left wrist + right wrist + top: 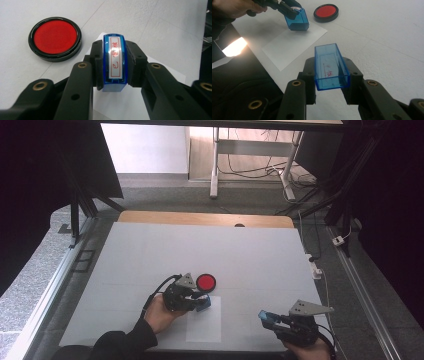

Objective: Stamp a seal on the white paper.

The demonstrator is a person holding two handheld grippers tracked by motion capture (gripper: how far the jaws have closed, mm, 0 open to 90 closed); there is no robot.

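Stamping: a person is working a blue stamp [114,62] onto a paper sheet [204,326].
Right gripper [331,75]: nearest, pinching the stamp's clear blue cap [330,66] above the table [260,255].
Left gripper [113,66]: clamping the stamp's flanks over the sheet.
Handling: likely light, rigid, slick plastic; the flat sides suit gripping.
Beyond: red ink pad [206,282] is lying just past the sheet.
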